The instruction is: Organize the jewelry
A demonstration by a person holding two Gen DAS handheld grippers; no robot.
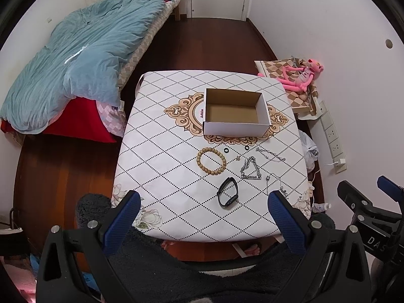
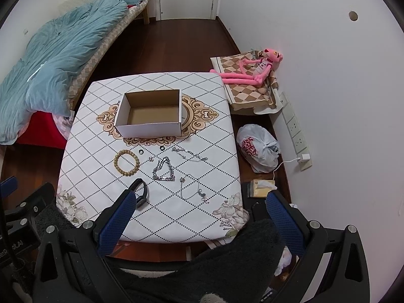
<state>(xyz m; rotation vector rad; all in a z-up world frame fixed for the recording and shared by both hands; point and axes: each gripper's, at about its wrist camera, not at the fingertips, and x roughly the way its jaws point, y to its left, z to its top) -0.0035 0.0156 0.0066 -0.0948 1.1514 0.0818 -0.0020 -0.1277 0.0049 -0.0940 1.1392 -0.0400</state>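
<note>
**Both grippers hovering wide open, jewelry lying loose on table**

Left gripper point(image 1: 204, 208) is hanging over the near table edge w/ blue-padded fingers spread wide, holding nothing. Right gripper point(image 2: 199, 210) is doing the same, fingers wide apart & empty, sitting at approx 3 o'clock of the left one.

The open white cardboard box w/ brown inside point(image 1: 236, 112) is sitting empty at the centre of the white diamond-patterned tablecloth point(image 1: 161, 151). All jewelry is lying on the cloth on the near side of the box, none inside it:
- round tan wooden-bead bracelet point(image 1: 211, 160) lying at 7 o'clock of the box
- two small black rings point(image 1: 226, 150) point(image 1: 246, 147) lying just beside the box's near wall, at 6 o'clock
- chunky silver chain bracelet point(image 1: 250, 168) lying at 3 o'clock of the beads, apart from them
- thin silver chain w/ small links point(image 1: 270, 154) lying at 5 o'clock of the box
- fine silver necklace w/ charms point(image 2: 193, 189) lying nearest the table's right corner
- black oval wristband point(image 1: 228, 195) lying closest to the grippers, btwn the left gripper's fingers in left wrist view

A pink plush toy point(image 2: 252, 72) is lying on a checked cushion by the wall at 2 o'clock
</note>
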